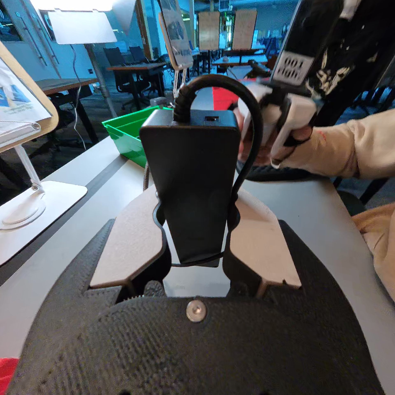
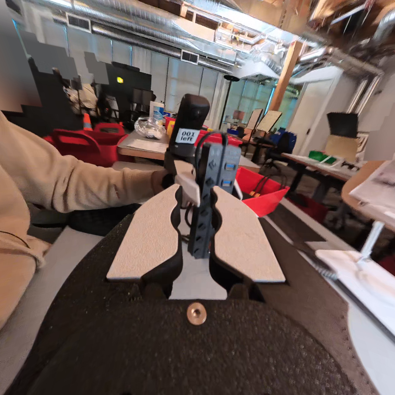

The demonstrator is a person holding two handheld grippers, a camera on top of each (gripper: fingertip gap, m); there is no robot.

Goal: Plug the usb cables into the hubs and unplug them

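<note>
Black plastic hub (image 1: 192,181) stands upright, lifted above the counter (image 1: 74,245), with the left gripper (image 1: 195,210) fingers clamped on its lower body. My guess: that's to steady it w/ the port face turned toward the right gripper (image 2: 195,205). Right fingers look nearly together just beside the hub's narrow edge; can't tell if they touch. Hub's own black cord (image 1: 235,89) loops over its top. Green bin (image 1: 128,136) sits behind the hub.

We recorded a black hub (image 1: 190,181) with black cable (image 1: 245,111), grey-sided with blue ports (image 2: 229,174), a green bin (image 1: 128,136), a red bin (image 2: 265,196), and beige sleeves (image 2: 70,177).
</note>
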